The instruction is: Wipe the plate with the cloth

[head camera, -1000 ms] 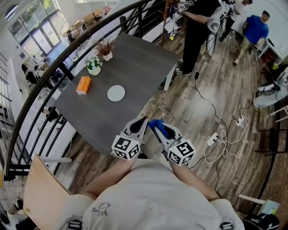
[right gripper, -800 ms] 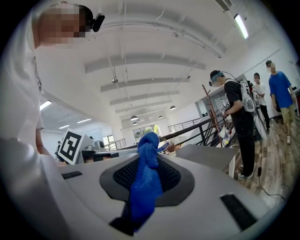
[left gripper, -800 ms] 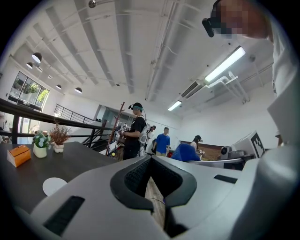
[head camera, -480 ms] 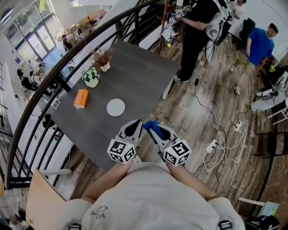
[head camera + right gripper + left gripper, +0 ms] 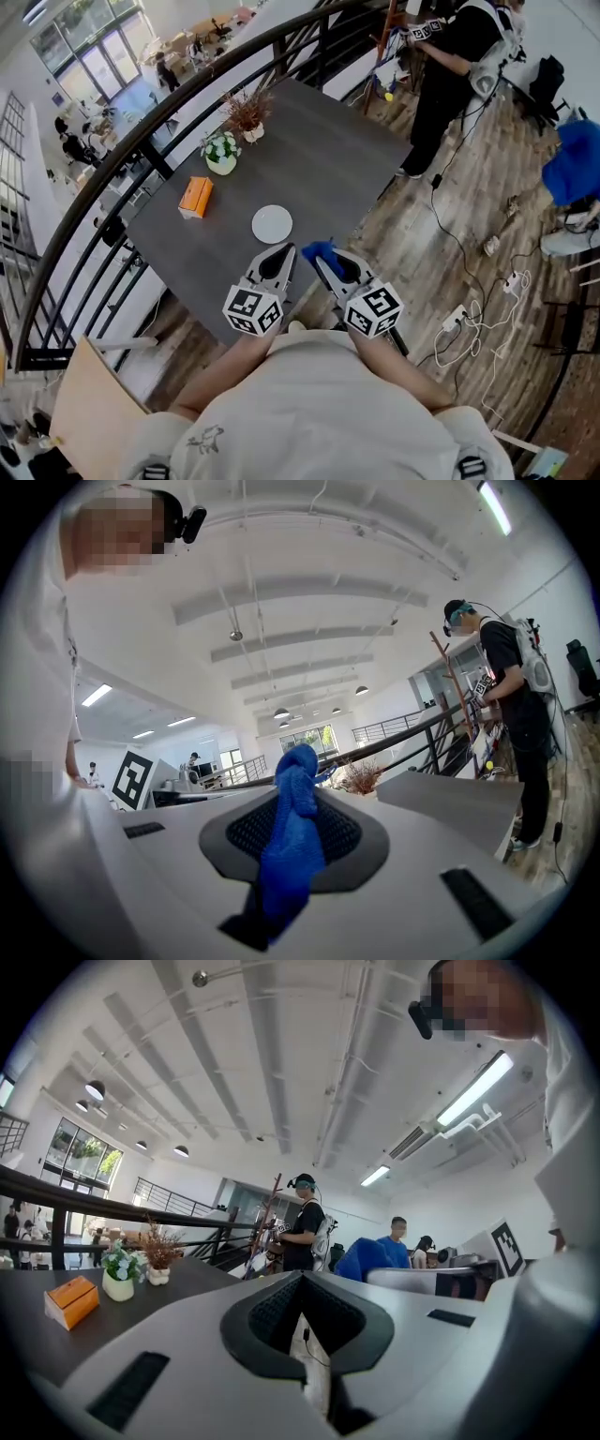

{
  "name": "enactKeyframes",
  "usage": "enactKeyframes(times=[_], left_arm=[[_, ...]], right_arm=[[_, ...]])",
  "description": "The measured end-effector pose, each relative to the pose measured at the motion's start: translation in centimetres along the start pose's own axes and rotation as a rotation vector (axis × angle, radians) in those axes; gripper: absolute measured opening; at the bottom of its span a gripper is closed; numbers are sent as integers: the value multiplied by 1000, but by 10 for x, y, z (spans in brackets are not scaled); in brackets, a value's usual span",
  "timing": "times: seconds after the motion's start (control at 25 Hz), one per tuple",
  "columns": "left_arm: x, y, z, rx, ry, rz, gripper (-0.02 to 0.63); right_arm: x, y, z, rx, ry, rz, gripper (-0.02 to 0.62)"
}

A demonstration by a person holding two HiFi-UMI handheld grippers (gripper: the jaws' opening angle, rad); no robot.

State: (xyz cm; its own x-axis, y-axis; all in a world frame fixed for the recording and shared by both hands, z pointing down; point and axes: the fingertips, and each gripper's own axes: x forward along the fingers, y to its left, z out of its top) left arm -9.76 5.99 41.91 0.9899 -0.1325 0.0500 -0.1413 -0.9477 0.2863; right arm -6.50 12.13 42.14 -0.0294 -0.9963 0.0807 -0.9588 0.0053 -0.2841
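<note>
Gripping the blue cloth [image 5: 287,860], the right gripper [image 5: 298,810] is seen closed on it, with the fabric pinched between the dark pads and bunched above them. The left gripper [image 5: 302,1288] is shut with nothing held. No brand or label can be read. Only black-and-white square markers are carried on the gripper cubes, and the print on the orange box [image 5: 195,197] is too small to make out.

The white plate [image 5: 272,224] is shown only by the head view, lying bare on the dark table [image 5: 337,159] just ahead of the left gripper's tips and apart from the cloth. It is missed by both gripper views, which look level across the tabletop; the box, a white flower pot [image 5: 119,1277] and a dried plant [image 5: 159,1252] are caught by the left one.

Compared with a second ago, the plate and table edge are found nearer the grippers, and the cloth is held as before.
</note>
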Motion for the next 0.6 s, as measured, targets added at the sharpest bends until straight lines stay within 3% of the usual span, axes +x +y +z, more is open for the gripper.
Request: enactKeyframes(times=[0.6], left_arm=[[1,69,4,-32,-23,211,6]], right_arm=[[84,-9,-5,-1,77,214,72]])
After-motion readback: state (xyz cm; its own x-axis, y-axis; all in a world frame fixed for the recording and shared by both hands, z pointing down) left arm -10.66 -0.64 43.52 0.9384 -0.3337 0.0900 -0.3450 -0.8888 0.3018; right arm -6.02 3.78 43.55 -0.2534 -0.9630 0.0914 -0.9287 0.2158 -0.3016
